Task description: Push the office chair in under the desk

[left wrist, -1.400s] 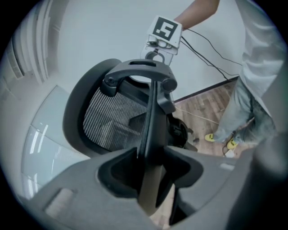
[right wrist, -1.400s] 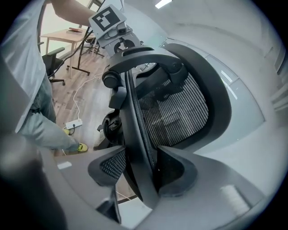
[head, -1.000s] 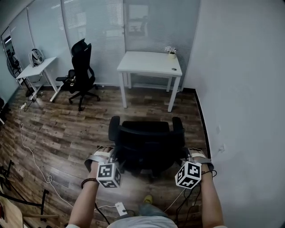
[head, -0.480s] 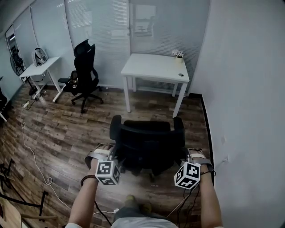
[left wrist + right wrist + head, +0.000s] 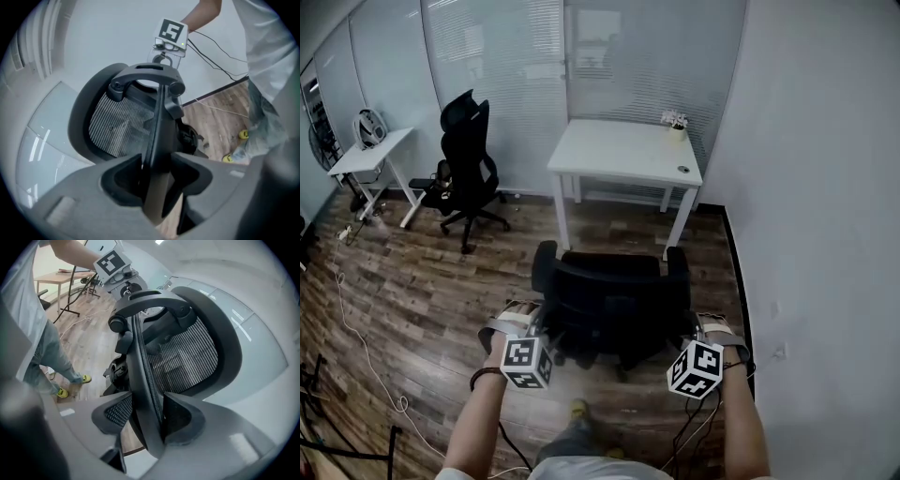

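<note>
The black office chair (image 5: 609, 300) stands on the wood floor with its back toward me, short of the white desk (image 5: 628, 150) ahead. My left gripper (image 5: 544, 330) holds the left edge of the backrest and my right gripper (image 5: 692, 330) the right edge. In the left gripper view the backrest frame (image 5: 159, 122) runs between the jaws of the left gripper (image 5: 157, 173), which are opening slightly while the pads still touch it. In the right gripper view the mesh back's rim (image 5: 140, 362) is clamped in the right gripper (image 5: 147, 413).
A second black chair (image 5: 469, 155) and a small white table (image 5: 370, 155) stand at the far left. A potted plant (image 5: 675, 120) sits on the desk. The wall (image 5: 825, 234) runs close on the right. A cable (image 5: 356, 328) trails over the floor at left; my shoe (image 5: 578, 408) is behind the chair.
The chair, with both grippers on it, has come a little closer to the desk. My foot has stepped forward behind it.
</note>
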{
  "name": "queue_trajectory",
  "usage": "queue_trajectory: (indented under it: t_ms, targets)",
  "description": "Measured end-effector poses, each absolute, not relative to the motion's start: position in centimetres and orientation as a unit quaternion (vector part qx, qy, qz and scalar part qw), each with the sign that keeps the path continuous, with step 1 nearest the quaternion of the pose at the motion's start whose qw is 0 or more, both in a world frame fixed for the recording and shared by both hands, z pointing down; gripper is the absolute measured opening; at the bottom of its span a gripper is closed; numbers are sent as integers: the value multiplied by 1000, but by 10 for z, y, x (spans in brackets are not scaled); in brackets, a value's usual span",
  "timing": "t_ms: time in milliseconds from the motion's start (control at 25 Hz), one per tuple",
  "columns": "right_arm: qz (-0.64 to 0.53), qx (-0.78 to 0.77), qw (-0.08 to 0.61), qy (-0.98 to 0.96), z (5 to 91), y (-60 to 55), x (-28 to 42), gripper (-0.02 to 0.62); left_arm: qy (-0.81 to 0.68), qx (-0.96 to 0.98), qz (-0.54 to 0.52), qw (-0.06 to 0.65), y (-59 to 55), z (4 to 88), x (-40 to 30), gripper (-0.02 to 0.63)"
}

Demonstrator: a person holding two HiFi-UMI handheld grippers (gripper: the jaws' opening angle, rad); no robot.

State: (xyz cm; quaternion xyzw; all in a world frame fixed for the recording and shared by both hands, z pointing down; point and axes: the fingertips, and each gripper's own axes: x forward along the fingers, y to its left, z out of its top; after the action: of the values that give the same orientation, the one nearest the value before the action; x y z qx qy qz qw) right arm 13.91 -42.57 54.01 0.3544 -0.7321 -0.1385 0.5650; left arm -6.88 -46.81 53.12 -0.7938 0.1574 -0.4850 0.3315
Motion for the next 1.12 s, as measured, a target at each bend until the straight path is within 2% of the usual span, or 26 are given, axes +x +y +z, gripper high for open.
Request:
queue_trajectory:
  t_ms: [600,1120]
  targets:
    - [-128,394,564,-715,536,-606,147,201,129,-801,-467,353,-665,528,-56,190]
    - [-140,399,559,-713,533,-747,194,201,143,-800,-466,351,-810,527,-7,202]
